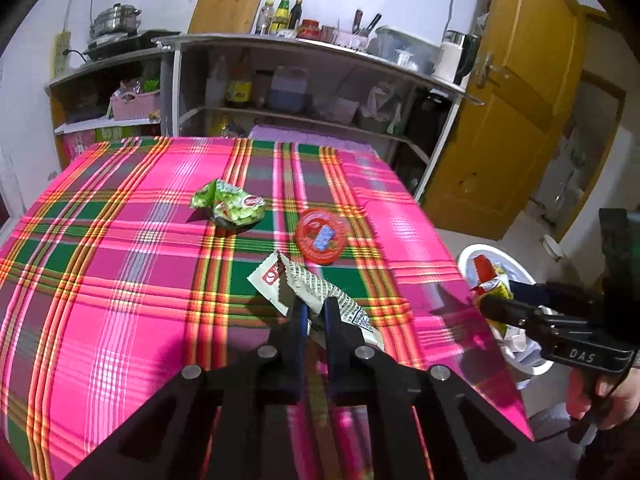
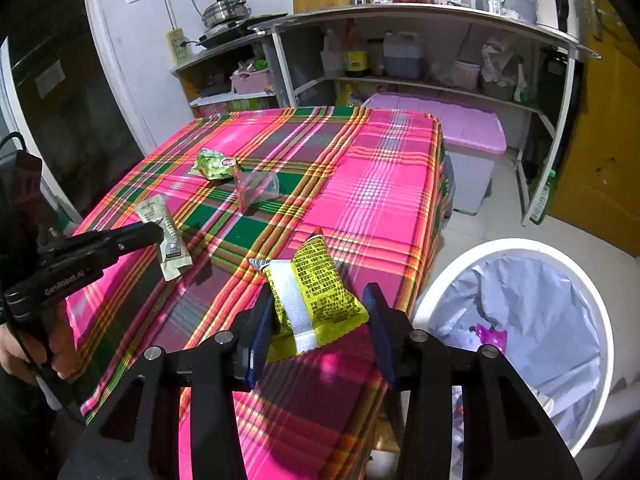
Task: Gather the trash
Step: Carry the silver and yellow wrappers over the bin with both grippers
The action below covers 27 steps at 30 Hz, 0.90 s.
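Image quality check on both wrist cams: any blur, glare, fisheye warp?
Left wrist view: strong fisheye bend on the shelf, dark corner vignette, hard shadows on the tablecloth, white wrapper sharp in the left gripper. Right wrist view: same warp, yellow packet crisp between the jaws of the right gripper, mild sheen on the bin liner.

Black hand-held gripper (image 1: pixel 315 312) w/ blue pads (image 2: pixel 258 328), silver screws, white "DAS" lettering, bare skin.

tablecloth (image 1: pixel 120 280): woven plaid cloth | yellow packet (image 2: pixel 316 292): glossy foil | bin liner (image 2: pixel 540 312): thin plastic
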Each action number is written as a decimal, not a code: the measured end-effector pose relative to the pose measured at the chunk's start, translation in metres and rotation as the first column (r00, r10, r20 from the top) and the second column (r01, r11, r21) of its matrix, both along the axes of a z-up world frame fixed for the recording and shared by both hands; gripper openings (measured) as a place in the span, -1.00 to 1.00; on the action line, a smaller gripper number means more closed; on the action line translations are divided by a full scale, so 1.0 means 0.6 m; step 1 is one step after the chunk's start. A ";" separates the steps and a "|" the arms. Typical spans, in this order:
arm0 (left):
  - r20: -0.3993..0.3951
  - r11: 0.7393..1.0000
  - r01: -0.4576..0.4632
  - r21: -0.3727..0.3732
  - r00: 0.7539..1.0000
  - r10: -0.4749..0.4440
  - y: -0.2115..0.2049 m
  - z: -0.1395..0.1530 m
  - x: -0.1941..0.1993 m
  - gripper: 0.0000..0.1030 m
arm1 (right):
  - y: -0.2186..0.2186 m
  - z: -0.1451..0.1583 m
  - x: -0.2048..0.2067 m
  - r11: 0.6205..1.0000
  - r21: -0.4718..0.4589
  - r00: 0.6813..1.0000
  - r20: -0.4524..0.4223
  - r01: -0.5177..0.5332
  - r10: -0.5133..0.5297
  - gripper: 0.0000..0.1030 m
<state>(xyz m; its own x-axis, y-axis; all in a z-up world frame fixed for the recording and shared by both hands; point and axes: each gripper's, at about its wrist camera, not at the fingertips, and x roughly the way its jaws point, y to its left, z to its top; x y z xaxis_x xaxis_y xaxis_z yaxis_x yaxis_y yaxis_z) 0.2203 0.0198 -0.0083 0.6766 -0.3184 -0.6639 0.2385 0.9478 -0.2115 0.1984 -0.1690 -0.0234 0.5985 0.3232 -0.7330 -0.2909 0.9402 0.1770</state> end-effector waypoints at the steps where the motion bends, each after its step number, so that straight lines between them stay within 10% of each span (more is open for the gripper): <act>1: 0.010 1.000 0.006 -0.001 1.000 -0.006 -0.005 0.007 -0.008 -0.85 | -0.002 0.004 -0.006 1.000 0.001 1.000 0.005 0.003 -0.003 -0.13; 27: 0.078 0.962 0.274 0.003 0.959 -0.274 -0.230 0.064 -0.076 -0.85 | -0.171 0.038 -0.130 0.977 0.023 0.975 0.052 0.214 -0.215 -0.12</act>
<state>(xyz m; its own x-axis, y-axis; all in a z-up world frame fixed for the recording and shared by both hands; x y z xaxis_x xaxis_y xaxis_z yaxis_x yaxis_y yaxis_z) 0.1748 -0.1180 0.0304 0.6118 -0.5038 -0.6098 0.5046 0.8423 -0.1896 0.1203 -0.2714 -0.0006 0.6940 0.1957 -0.6929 -0.0927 0.9786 0.1835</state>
